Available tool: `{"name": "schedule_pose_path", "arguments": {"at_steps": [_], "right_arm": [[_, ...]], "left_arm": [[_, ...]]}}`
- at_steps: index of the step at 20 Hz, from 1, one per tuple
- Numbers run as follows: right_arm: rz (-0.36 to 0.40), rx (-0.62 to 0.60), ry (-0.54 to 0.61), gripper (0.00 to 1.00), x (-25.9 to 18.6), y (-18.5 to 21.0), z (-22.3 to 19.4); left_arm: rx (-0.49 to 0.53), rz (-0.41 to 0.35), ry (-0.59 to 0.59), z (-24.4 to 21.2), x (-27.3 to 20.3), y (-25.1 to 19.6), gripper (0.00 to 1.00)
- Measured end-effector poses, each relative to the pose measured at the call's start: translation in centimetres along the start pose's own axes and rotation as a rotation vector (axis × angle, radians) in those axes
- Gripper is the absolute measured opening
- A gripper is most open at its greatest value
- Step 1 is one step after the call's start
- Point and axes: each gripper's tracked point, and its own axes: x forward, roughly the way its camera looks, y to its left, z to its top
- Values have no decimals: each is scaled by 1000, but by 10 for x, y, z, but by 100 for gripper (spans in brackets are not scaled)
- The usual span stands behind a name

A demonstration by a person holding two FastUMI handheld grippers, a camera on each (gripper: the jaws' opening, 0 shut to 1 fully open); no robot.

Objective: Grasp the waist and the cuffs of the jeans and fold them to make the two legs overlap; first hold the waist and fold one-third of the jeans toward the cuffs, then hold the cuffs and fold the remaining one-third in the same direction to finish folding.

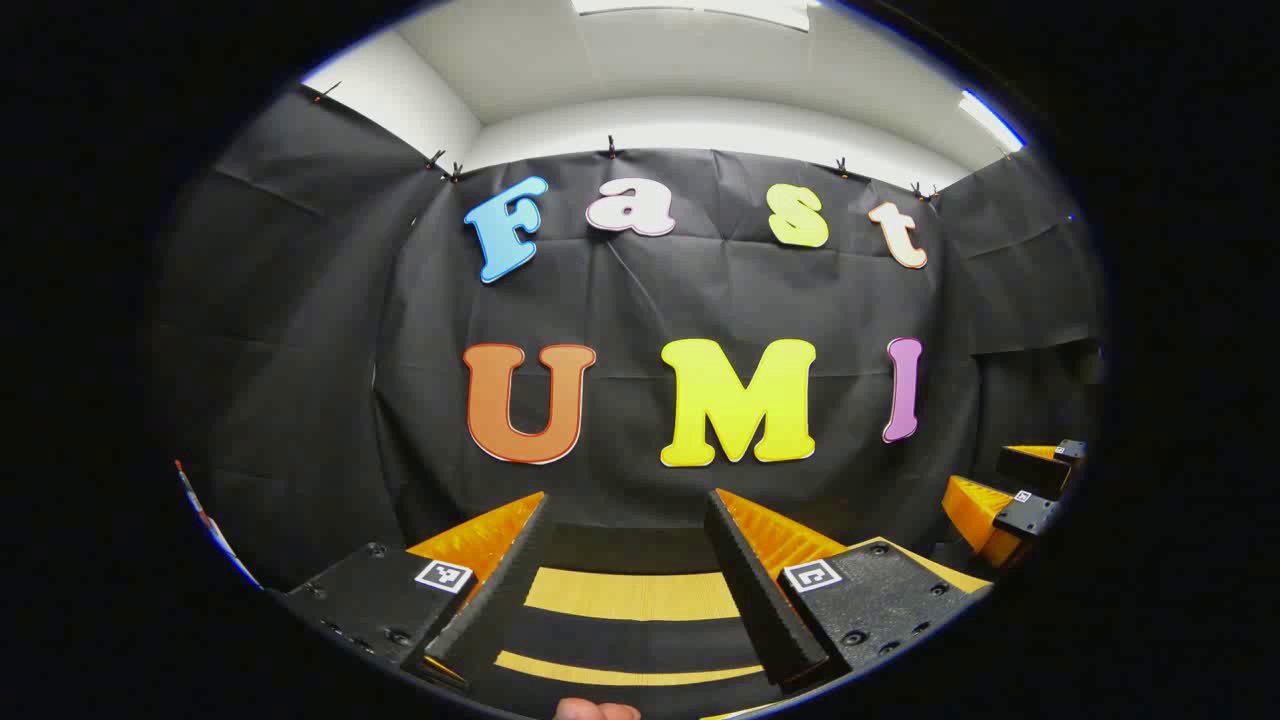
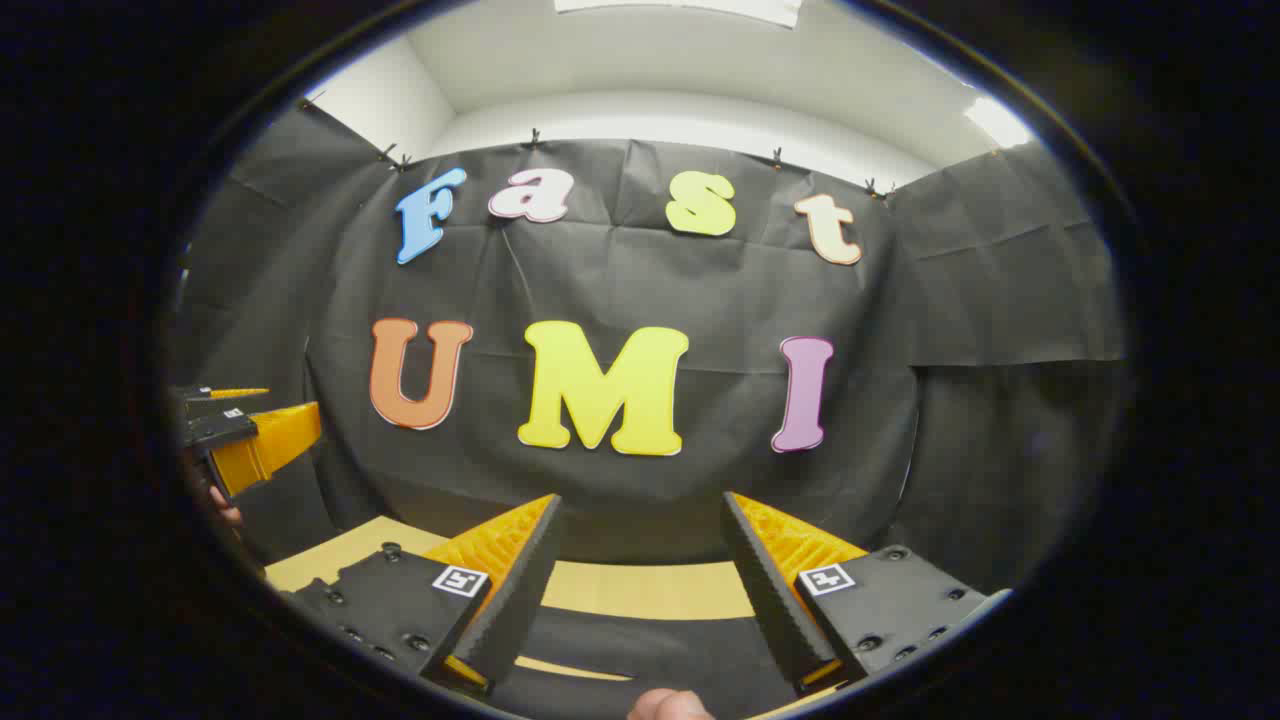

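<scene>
Both claws, left gripper [image 1: 628, 590] and right gripper [image 2: 640, 590], are hanging spread and empty; I'm seeing dark jeans [image 2: 650, 650] lying on the table [image 2: 640, 590] under the fingers.

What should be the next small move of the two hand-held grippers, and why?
Probably tilt both down toward the table. The left hand-held gripper and the right hand-held gripper are open, hold nothing, and point level at the booth wall. A dark fabric, perhaps the jeans, lies below the fingers.
</scene>
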Motion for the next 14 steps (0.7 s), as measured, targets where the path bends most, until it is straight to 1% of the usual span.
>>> {"name": "schedule_pose_path", "arguments": {"at_steps": [1,2,3,5,6,7,8,10,11,12,13,14], "right_arm": [[1,-4,0,94,-1,1,1],[-6,-6,-1,96,0,-1,0],[-10,-1,-4,94,-1,1,-2],[-7,-13,-3,94,0,3,-3],[-1,-18,-4,96,-1,1,-4],[2,-26,-8,96,-1,1,-3],[4,-27,-11,94,0,0,-4],[10,2,-24,94,1,0,-5],[8,38,-42,95,1,1,-6],[-6,70,-51,99,6,1,-7],[-16,80,-21,94,11,0,-13],[-13,76,9,96,13,2,-20]], "left_arm": [[0,8,7,-2,2,1,88],[2,11,8,-2,4,2,97],[5,11,9,-2,5,1,97],[14,7,18,-8,7,1,97],[20,8,26,-11,7,1,97],[24,11,33,-15,7,3,97],[24,18,32,-17,7,6,97],[9,33,35,-22,6,11,97],[-11,32,33,-25,7,11,97],[-23,26,26,-27,7,8,97],[-15,23,29,-28,7,8,97],[-1,22,18,-26,7,10,97]]}}
